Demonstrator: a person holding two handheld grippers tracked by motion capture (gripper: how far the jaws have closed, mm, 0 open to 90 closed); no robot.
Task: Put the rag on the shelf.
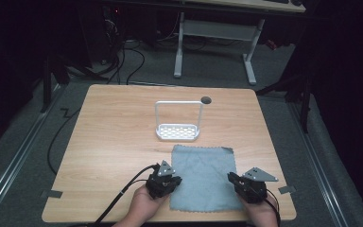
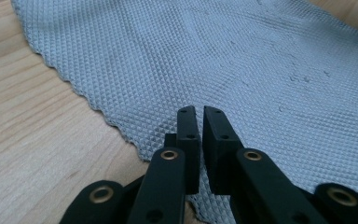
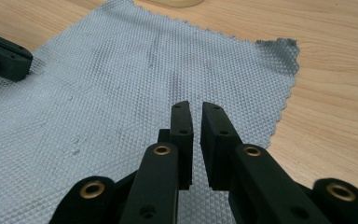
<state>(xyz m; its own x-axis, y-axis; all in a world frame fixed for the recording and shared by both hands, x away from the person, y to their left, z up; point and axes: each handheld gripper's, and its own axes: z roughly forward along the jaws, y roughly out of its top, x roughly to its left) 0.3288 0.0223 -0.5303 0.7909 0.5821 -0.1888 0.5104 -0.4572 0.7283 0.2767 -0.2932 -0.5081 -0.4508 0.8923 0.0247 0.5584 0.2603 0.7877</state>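
- The grey, waffle-textured square cloth [image 1: 202, 178] lies flat on the light wooden table [image 1: 113, 142], near its front edge.
- The left claw [image 2: 200, 112] and right claw [image 3: 195, 106], jaws narrow and empty, sit over its left and right edges.
- A sound grasp likely needs wider jaws, pinching each edge evenly.
- The white wire rack [image 1: 177, 121] stands beyond.

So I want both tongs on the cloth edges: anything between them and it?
Nothing visible: the left tongs and right tongs sit over the cloth with no other object near.
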